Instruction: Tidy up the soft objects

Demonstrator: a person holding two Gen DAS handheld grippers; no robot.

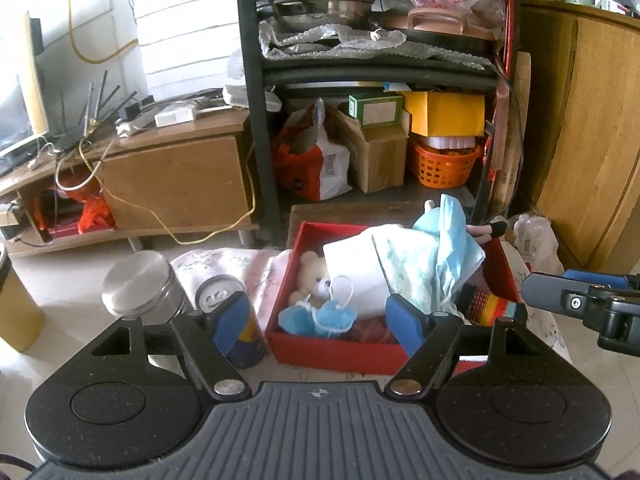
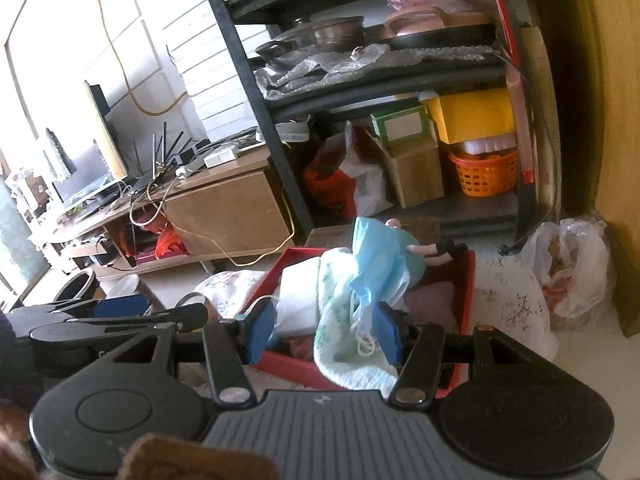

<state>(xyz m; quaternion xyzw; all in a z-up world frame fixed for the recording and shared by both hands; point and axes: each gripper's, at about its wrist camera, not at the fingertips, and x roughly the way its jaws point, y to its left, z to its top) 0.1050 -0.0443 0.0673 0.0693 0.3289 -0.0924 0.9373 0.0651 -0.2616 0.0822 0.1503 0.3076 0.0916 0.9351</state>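
A red box (image 1: 332, 350) on a floral cloth holds soft things: a small teddy bear (image 1: 312, 276), a crumpled blue mask (image 1: 316, 316), a white pack (image 1: 352, 272), a pale green towel (image 1: 408, 268), a light blue mask (image 1: 452, 236) and a striped cloth (image 1: 490, 304). My left gripper (image 1: 318, 326) is open and empty above the box's near left side. My right gripper (image 2: 324, 330) is open around the hanging towel (image 2: 340, 320) and blue mask (image 2: 380, 264), over the box (image 2: 466, 308). A doll's arm (image 2: 436, 249) sticks out behind.
A steel canister (image 1: 140, 284) and a drink can (image 1: 236, 320) stand left of the box. A black shelf (image 1: 256, 120) with boxes, an orange basket (image 1: 444, 162) and bags stands behind. A TV stand (image 1: 168, 176) is left, a wooden cabinet (image 1: 588, 140) and a plastic bag (image 2: 572, 264) right.
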